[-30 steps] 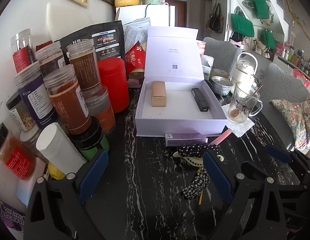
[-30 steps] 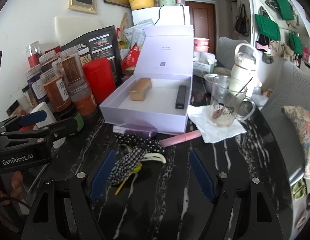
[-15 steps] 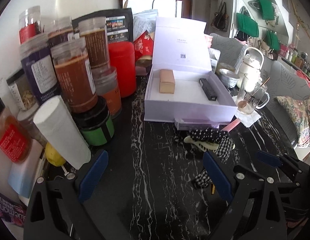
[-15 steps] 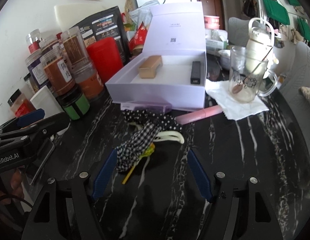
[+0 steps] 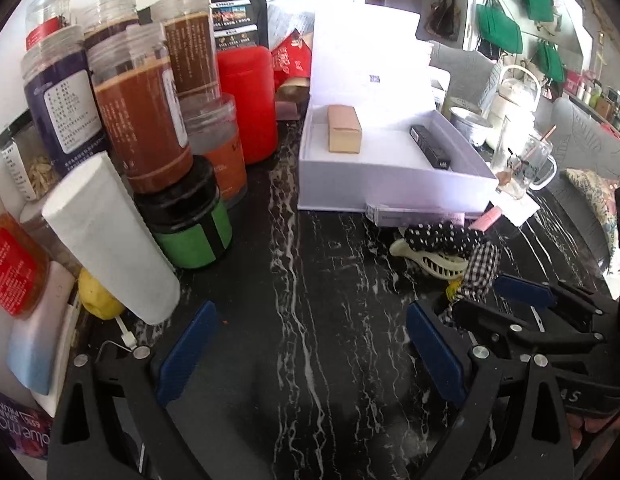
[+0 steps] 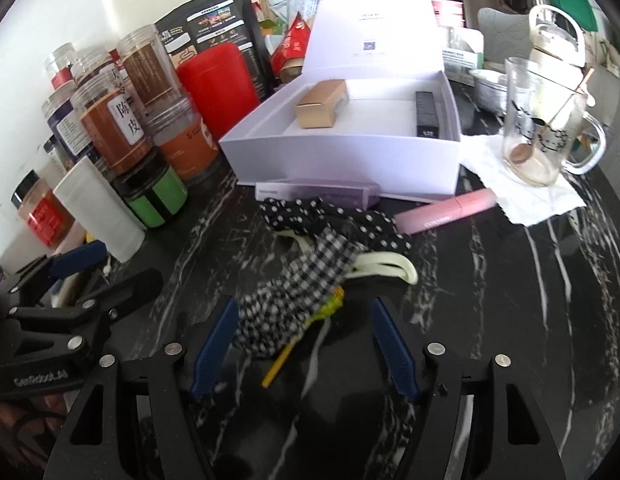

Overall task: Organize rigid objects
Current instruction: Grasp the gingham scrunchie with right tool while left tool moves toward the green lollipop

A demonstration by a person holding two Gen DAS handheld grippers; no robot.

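Note:
An open white box (image 6: 349, 152) holds a gold box (image 6: 319, 104) and a slim black box (image 6: 425, 114). In front of it lie a purple carton (image 6: 321, 192), a pink tube (image 6: 445, 210), a polka-dot cloth (image 6: 329, 216), a cream hair claw (image 6: 385, 266) and a checkered cloth (image 6: 294, 300) over a yellow stick (image 6: 278, 364). My right gripper (image 6: 304, 348) is low over the table and its jaws are closing. The checkered cloth's end and the yellow stick lie between the pads, untouched. My left gripper (image 5: 310, 352) stands open over bare black marble (image 5: 310, 264), with nothing between its fingers.
Several jars (image 5: 146, 120), a red canister (image 5: 246, 104), a green-labelled pot (image 5: 190, 232) and a white tube (image 5: 110, 236) crowd the left side. A glass mug (image 6: 541, 128) on a napkin and a white kettle (image 6: 557, 44) stand at the right.
Both grippers have sunk toward the table and moved closer to the pile. The right jaws have narrowed and now straddle the checkered cloth and yellow stick.

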